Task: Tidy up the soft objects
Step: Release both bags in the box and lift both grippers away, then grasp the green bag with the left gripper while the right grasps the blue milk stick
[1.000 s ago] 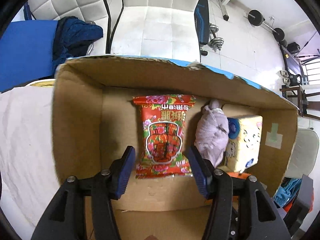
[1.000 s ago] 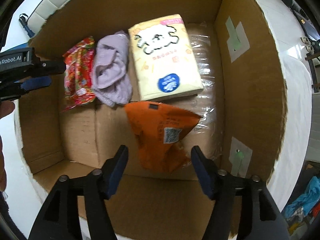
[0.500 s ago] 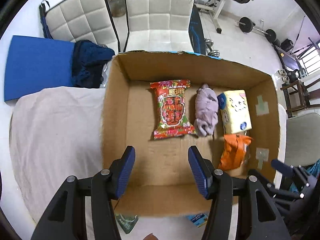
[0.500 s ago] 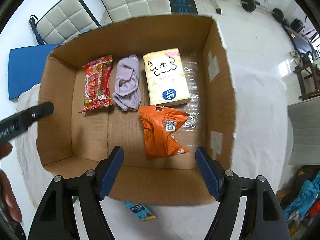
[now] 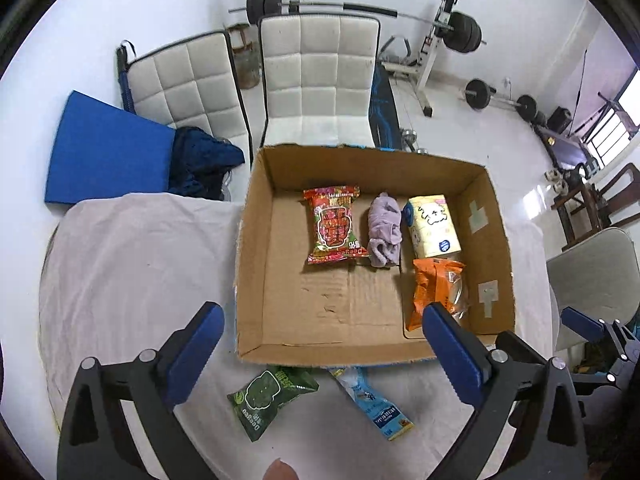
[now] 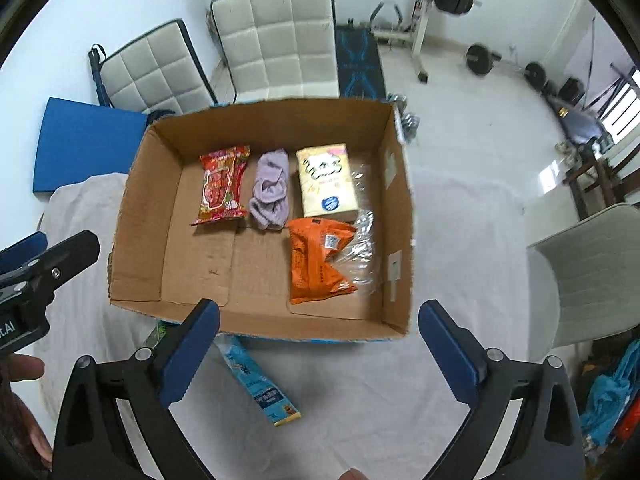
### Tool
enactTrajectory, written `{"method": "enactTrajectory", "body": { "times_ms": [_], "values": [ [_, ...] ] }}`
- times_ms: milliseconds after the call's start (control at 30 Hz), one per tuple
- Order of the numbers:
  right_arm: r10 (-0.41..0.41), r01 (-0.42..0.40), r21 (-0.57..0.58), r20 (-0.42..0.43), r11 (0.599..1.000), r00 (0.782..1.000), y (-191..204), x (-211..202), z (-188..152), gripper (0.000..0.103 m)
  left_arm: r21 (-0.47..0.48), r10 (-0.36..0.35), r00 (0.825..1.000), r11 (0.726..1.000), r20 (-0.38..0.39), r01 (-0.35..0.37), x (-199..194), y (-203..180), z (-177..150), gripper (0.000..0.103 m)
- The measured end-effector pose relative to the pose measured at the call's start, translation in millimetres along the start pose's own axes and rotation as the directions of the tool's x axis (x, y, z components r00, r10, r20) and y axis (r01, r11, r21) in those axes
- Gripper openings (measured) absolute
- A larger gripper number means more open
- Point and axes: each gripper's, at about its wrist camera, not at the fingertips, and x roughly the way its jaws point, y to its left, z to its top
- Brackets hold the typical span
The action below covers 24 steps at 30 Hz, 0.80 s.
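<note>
Nearest the lenses, both grippers hang above the table's near edge with nothing between their blue-padded fingers: left gripper (image 5: 324, 352) spread wide, released; right gripper (image 6: 320, 350) likewise released, its black plastic frame showing round rivets.

Just beyond, on the wrinkled white tablecloth (image 5: 132, 264), lie two flat packets outside the box: a crinkly dark green snack bag (image 5: 272, 396) and a long, narrow light blue sachet (image 5: 370, 402), its far end tucked against the box's front wall. The two are near each other but apart.

Behind them sits the open corrugated cardboard box (image 5: 256, 240), rectangular, brown, with a blue outer print along its rim and pale tape patches on the right inner wall. Inside, near right: a glossy orange foil pouch (image 6: 316, 266), crumpled, lying partly on a sheet of clear crinkled plastic film (image 6: 362, 236). Far row, left to right: a red pillow-shaped snack bag (image 6: 222, 186) with floral print; a soft bunched lilac cloth (image 6: 270, 190); a blocky cream tissue pack (image 6: 326, 180) with a cartoon print and blue round label. The cloth lies just beside its neighbours; contact unclear. The box's left half is bare cardboard, scuffed.

Farther off: two quilted white chairs (image 5: 316, 84), a blue pad (image 5: 104, 156), a barbell rack (image 5: 440, 28).
</note>
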Motion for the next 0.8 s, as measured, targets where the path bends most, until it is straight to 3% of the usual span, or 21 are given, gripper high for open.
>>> {"method": "enactTrajectory", "body": {
  "times_ms": [333, 500, 700, 800],
  "values": [
    [0.002, -0.005, 0.022, 0.131, 1.0, 0.991, -7.5, -60.9, -29.6, 0.102, 0.023, 0.036, 0.987, 0.999, 0.154, -0.04, -65.1, -10.4, -32.3, 0.102],
    [0.006, -0.01, 0.023, 0.175, 1.0, 0.985, -9.8, -81.3, -41.5, 0.102, 0.026, 0.056, 0.979, 0.998, 0.195, -0.062, -82.6, -8.5, -46.5, 0.102],
    [0.02, -0.022, 0.011, 0.143, 1.0, 0.99, -7.1, -66.6, -55.8, 0.102, -0.02, 0.102, 0.981, 0.995, 0.165, -0.1, -70.8, 15.5, -70.9, 0.102],
    [0.067, -0.066, -0.027, 0.043, 0.997, 0.997, 2.6, -29.1, -67.8, 0.102, -0.059, 0.132, 0.986, 0.99, 0.101, -0.126, -48.9, 35.7, -88.7, 0.102]
  ]
}}
